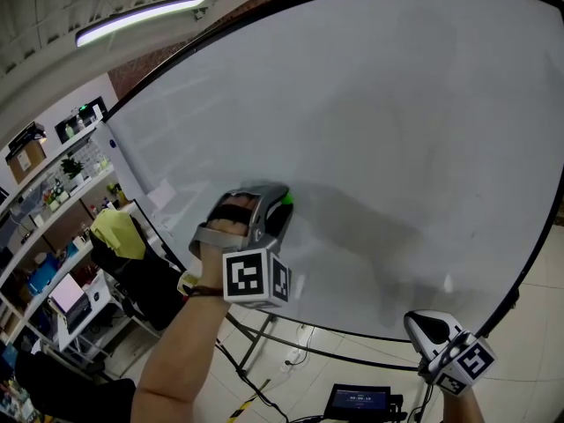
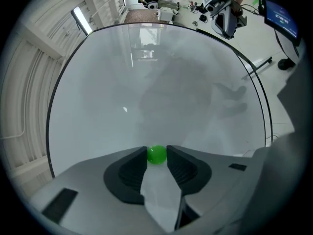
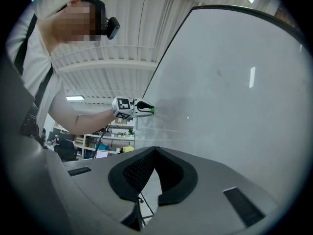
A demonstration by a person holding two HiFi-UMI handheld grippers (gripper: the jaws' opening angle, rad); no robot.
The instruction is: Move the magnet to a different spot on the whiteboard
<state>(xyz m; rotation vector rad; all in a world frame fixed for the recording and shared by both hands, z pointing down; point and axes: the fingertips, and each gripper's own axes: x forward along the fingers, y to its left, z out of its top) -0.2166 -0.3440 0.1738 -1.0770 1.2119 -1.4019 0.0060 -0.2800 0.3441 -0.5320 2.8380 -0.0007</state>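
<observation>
Low on the whiteboard point(image 1: 397, 130), left of middle, sits the green magnet point(image 2: 156, 154), stuck flat to the surface. From my head view I only catch a sliver of green past the left gripper point(image 1: 280, 208). The left gripper view is what tells the story: the magnet is right between the jaw tips, and the jaws look let go, not squeezing it. The right gripper point(image 3: 155, 150) hangs low and well off to the side, jaws clenched on nothing. Its own view catches the left gripper side-on against the board.
</observation>
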